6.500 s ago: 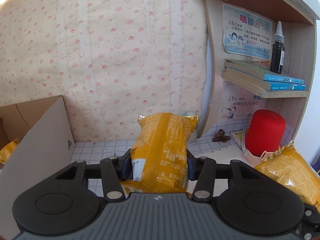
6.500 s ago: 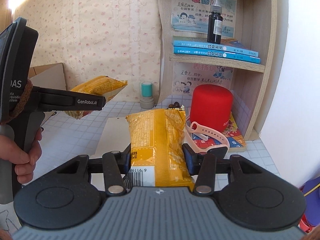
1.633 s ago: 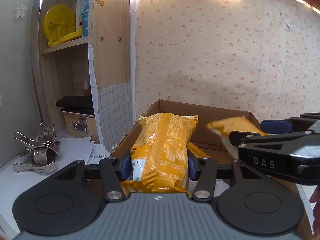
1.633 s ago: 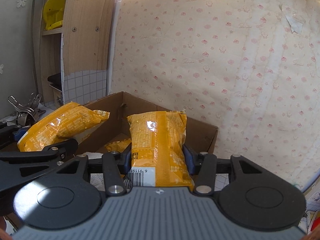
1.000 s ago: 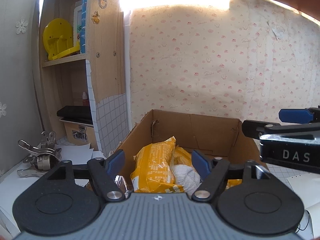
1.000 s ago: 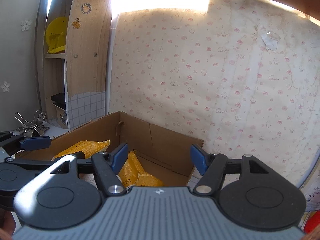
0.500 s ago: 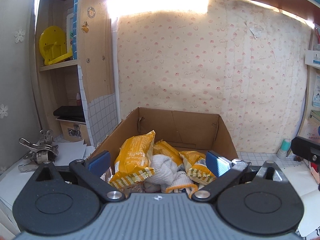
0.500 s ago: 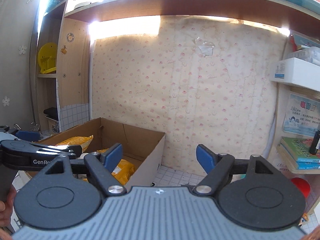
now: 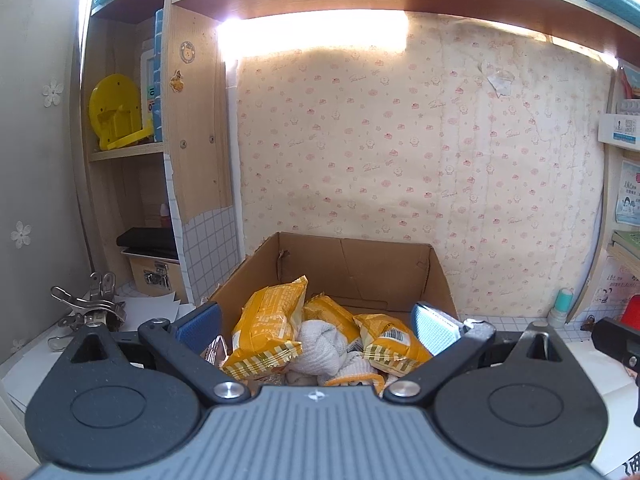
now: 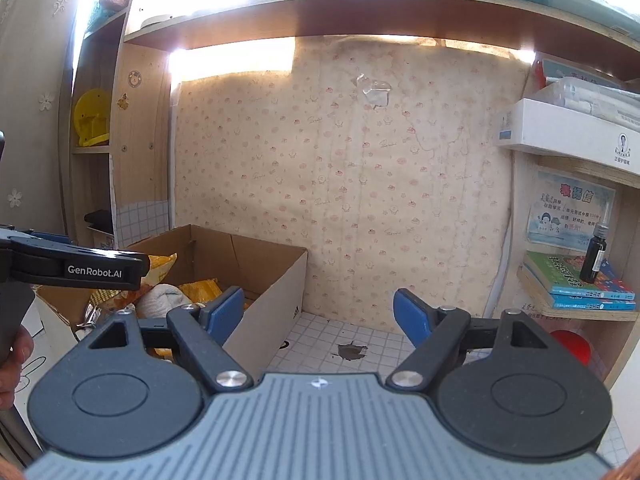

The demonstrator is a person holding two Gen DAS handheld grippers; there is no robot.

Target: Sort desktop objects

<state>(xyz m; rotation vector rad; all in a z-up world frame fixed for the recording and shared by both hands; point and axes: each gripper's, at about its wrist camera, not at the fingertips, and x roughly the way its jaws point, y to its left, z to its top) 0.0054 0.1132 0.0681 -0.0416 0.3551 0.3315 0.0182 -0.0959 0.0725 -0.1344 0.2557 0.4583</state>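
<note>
Your left hand-held gripper (image 9: 316, 322) hangs spread wide and empty over the near rim of the cardboard box (image 9: 352, 264); your right hand-held gripper (image 10: 318, 312), equally wide and empty, faces bare tiled desk (image 10: 332, 340) right of the box wall. Inside lie three yellow snack bags (image 9: 268, 328) around one white cloth (image 9: 320, 344).

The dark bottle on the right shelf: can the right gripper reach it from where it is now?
Probably yes. The right gripper is open and holds nothing, and the dark bottle stands upright on the books at the shelf's open front. Nothing is seen between them; it must swing right and rise.
</note>
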